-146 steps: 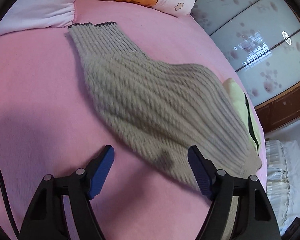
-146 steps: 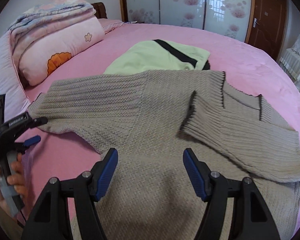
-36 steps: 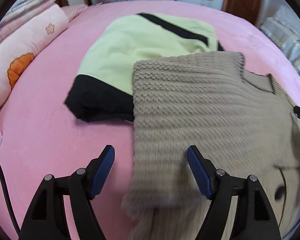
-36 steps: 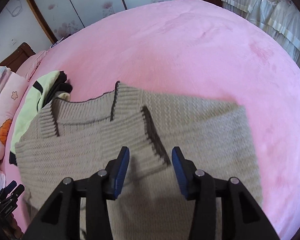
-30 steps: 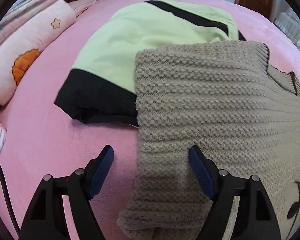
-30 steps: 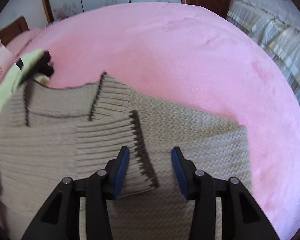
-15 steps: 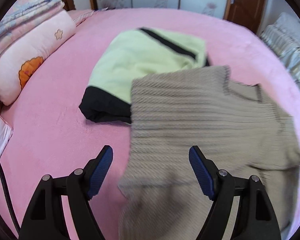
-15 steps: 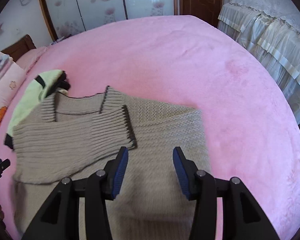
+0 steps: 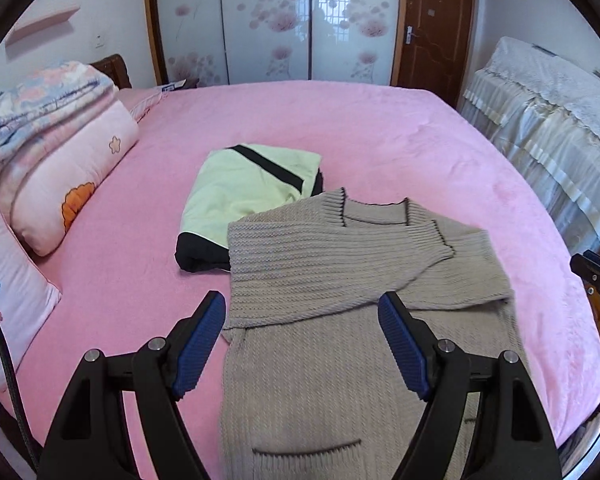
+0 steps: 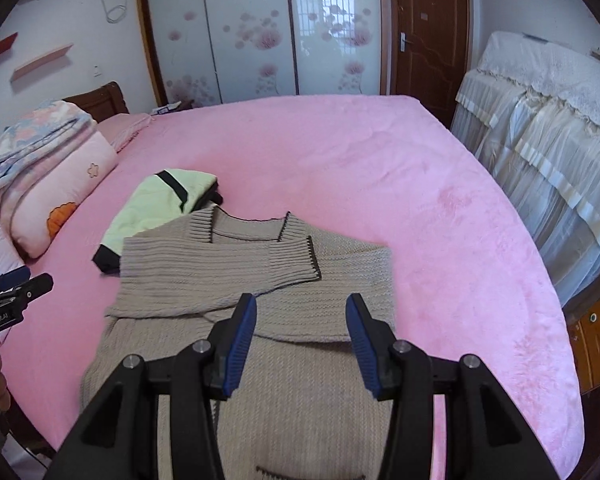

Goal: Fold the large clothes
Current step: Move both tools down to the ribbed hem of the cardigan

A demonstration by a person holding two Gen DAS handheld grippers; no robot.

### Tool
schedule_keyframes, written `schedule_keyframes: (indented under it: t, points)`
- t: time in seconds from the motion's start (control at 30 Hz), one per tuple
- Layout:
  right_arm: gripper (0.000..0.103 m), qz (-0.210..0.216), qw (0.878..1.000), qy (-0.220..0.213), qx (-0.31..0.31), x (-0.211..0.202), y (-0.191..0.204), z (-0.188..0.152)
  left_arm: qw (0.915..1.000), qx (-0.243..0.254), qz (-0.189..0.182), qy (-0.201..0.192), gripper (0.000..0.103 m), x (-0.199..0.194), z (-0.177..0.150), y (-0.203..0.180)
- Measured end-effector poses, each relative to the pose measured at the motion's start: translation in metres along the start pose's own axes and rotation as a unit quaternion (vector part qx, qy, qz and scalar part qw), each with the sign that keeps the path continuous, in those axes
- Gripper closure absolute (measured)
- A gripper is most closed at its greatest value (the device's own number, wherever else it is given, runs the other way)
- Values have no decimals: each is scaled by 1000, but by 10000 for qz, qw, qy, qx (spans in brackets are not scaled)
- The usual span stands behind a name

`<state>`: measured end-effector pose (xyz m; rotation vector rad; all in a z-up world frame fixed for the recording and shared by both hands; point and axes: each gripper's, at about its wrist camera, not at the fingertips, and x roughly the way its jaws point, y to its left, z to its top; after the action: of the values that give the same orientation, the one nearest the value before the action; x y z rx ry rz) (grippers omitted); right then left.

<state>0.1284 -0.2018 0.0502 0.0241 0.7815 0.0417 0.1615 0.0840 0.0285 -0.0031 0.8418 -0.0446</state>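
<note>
On the pink bed (image 9: 380,128), a grey sweater (image 9: 340,280) lies near the front edge, sleeves folded across its chest. Both grippers hang above it, the left gripper (image 9: 300,344) wide open, the right gripper (image 10: 300,344) half open, both empty. Best next: grasp both hem corners together, fold evenly toward the collar.

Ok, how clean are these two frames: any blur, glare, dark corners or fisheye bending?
Left wrist view: sharp, evenly daylit, the beige sweater knit crisp; black vignette in the corners; the wardrobe doors glare white and bow outward. Right wrist view: equally sharp, same vignette, a bright window reflection in the wardrobe; the bed edge curves strongly.
</note>
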Motion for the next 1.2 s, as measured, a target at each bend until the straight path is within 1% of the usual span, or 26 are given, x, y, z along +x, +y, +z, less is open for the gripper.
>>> schedule_keyframes:
  t: [0.17, 0.23, 0.33, 0.43, 0.57, 0.7, 0.87, 0.97, 1.07, 1.1, 1.13, 1.2]
  points:
    - [56, 48, 9997, -226, -108, -45, 5, -13, 9995, -2, -189, -241, 26, -56, -14, -11]
    - [56, 16, 9992, -361, -190, -66, 8, -22, 9987, 22, -276, -426, 25, -79, -22, -15]
    - [56, -43, 9981, -529, -321, -89, 11, -34, 9969, 82, -348, -703, 26, -108, -36, -20]
    - [55, -45, 9969, -674, -412, -111, 12, -47, 9955, 221, -444, -803, 25, -128, -52, -26]
    - [55, -17, 9950, -868, -495, -135, 14, -64, 9938, 327, -457, -955, 25, -148, -74, -31]
    - [48, 63, 9930, -1065, -504, -156, 15, -84, 9911, 459, -448, -1165, 25, -161, -97, -34]
    - [47, 94, 9906, -1251, -542, -173, 18, -108, 9880, 631, -449, -1338, 25, -176, -123, -35]
    - [47, 75, 9894, -1320, -599, -180, 21, -122, 9885, 497, -554, -1315, 25, -182, -133, -27]
    - [47, 89, 9886, -1364, -627, -185, 22, -136, 9898, 81, -700, -1238, 25, -187, -141, -9]
    - [47, 126, 9884, -1379, -617, -187, 22, -140, 9898, -34, -775, -1195, 24, -187, -144, -3]
    - [47, 156, 9884, -1381, -613, -188, 22, -146, 9902, -149, -834, -1111, 21, -185, -148, 5]
    - [47, 169, 9886, -1369, -612, -189, 22, -157, 9909, -320, -831, -1010, 19, -179, -157, 17]
